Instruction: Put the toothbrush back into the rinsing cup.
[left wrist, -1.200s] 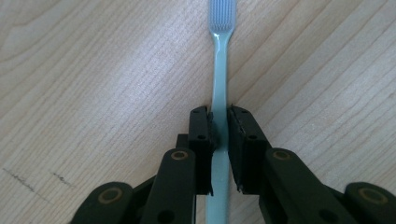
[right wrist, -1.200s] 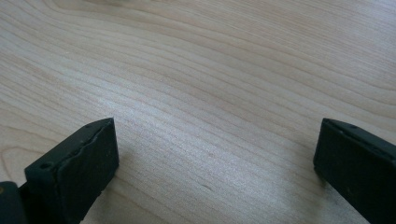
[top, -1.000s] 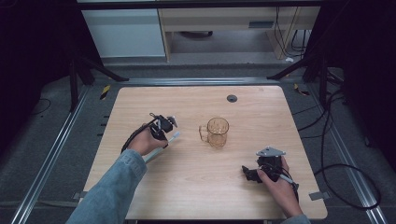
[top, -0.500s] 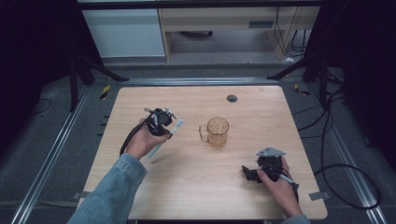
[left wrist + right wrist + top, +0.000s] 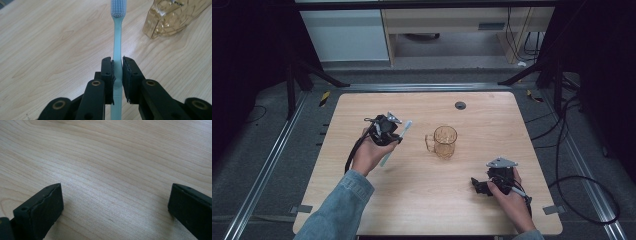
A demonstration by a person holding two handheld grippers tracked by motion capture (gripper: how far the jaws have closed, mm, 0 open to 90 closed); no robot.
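Note:
A pale blue toothbrush (image 5: 117, 37) is clamped between the jaws of my left gripper (image 5: 117, 66), bristle head pointing away toward the amber glass mug (image 5: 172, 17). From above, the left gripper (image 5: 398, 134) hangs over the table left of centre, the toothbrush (image 5: 404, 129) slanting up toward the mug (image 5: 444, 141), which stands upright in the middle with its handle to the left. My right gripper (image 5: 478, 186) rests low near the front right corner. Its jaws (image 5: 113, 202) stand wide apart over bare wood.
The wooden table (image 5: 427, 200) has a small dark round cap (image 5: 460, 105) near its far edge. Metal rails and cables run along both sides on the floor. A white cabinet (image 5: 347, 35) stands beyond the table.
My left gripper has lifted and moved right and away with the toothbrush, closer to the mug. The right gripper has stayed put.

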